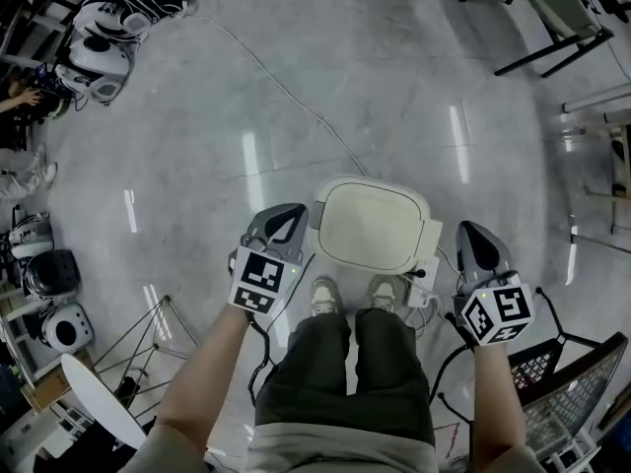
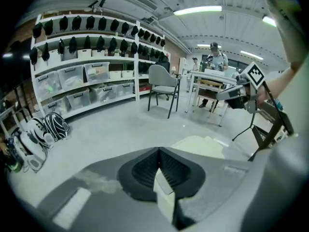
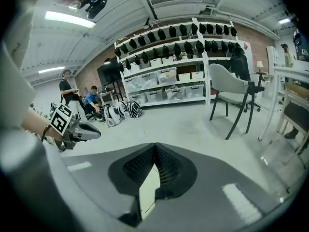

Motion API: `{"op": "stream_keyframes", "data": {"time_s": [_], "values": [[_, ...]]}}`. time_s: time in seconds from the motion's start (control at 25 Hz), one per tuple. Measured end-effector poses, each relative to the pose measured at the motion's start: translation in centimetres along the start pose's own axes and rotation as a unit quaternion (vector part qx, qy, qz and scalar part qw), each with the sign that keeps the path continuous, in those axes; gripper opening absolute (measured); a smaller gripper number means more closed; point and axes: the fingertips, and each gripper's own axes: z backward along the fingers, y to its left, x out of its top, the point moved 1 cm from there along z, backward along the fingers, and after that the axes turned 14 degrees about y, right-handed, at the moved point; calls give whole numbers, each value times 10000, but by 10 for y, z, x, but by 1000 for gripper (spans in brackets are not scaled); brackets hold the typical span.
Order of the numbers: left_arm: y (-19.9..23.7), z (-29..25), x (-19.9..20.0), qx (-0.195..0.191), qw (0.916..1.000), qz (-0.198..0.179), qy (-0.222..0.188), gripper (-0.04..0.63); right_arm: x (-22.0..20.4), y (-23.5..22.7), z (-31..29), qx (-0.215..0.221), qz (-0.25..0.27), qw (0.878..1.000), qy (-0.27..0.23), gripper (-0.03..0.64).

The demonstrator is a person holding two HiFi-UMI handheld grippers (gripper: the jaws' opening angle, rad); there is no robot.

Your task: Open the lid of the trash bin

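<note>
The trash bin (image 1: 373,225) stands on the floor just ahead of the person's shoes, and its cream, rounded-square lid lies flat and closed. My left gripper (image 1: 285,217) hangs beside the bin's left edge, apart from it, jaws shut and empty. My right gripper (image 1: 472,235) hovers off the bin's right side, also shut with nothing held. In the left gripper view the jaws (image 2: 159,152) meet at their tips, with a corner of the lid (image 2: 203,146) beyond them. In the right gripper view the jaws (image 3: 155,147) are pressed together over bare floor.
A white cable (image 1: 296,101) runs across the grey floor to the bin. A wire basket (image 1: 562,402) stands at the lower right and a folding stand (image 1: 148,333) at the lower left. Backpacks (image 1: 108,28) lie at the far left, and a chair (image 2: 161,81) stands by the shelves (image 2: 87,71).
</note>
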Motion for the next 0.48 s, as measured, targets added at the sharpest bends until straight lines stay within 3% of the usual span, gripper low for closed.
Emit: {"op": "stream_keyframes", "data": {"time_s": [0.24,0.48], "values": [[-9,-69,-61,-199,9980,17,603,0,-45,-11,-35,-30,-148,9998,146,3],[-13,-101,-98,-324,9939,199,1037,2,-69,-25,-40,-161,-284,9992,221,3]]}}
